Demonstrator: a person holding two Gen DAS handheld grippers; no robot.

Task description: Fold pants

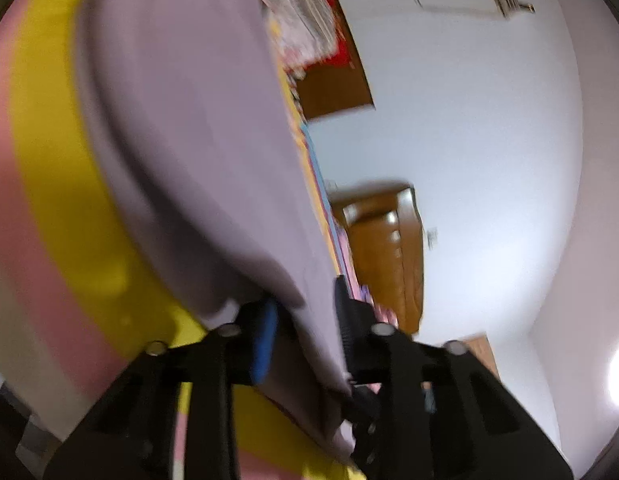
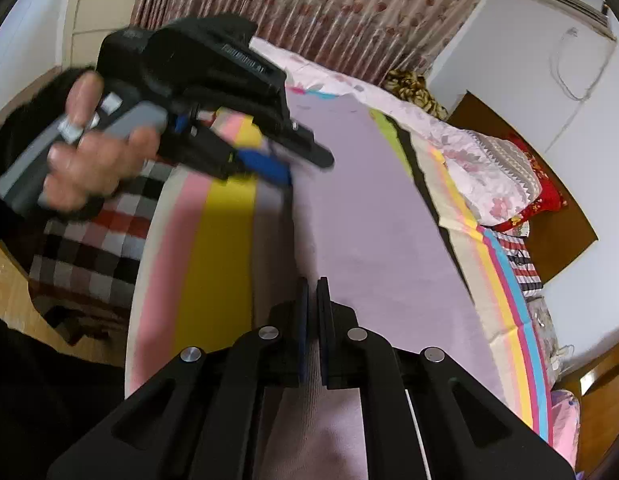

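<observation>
Pale lilac soft-fabric pants (image 2: 373, 220), smooth and spread lengthwise along a striped bedsheet, near end gathered and raised off the bed, far left edge lifted, cloth draping in blurred folds (image 1: 181, 128).

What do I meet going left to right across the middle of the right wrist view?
Checked blanket → pink stripe → yellow stripe → lilac pants → rainbow-striped sheet edge → floral quilt → wooden headboard → white wall.
</observation>
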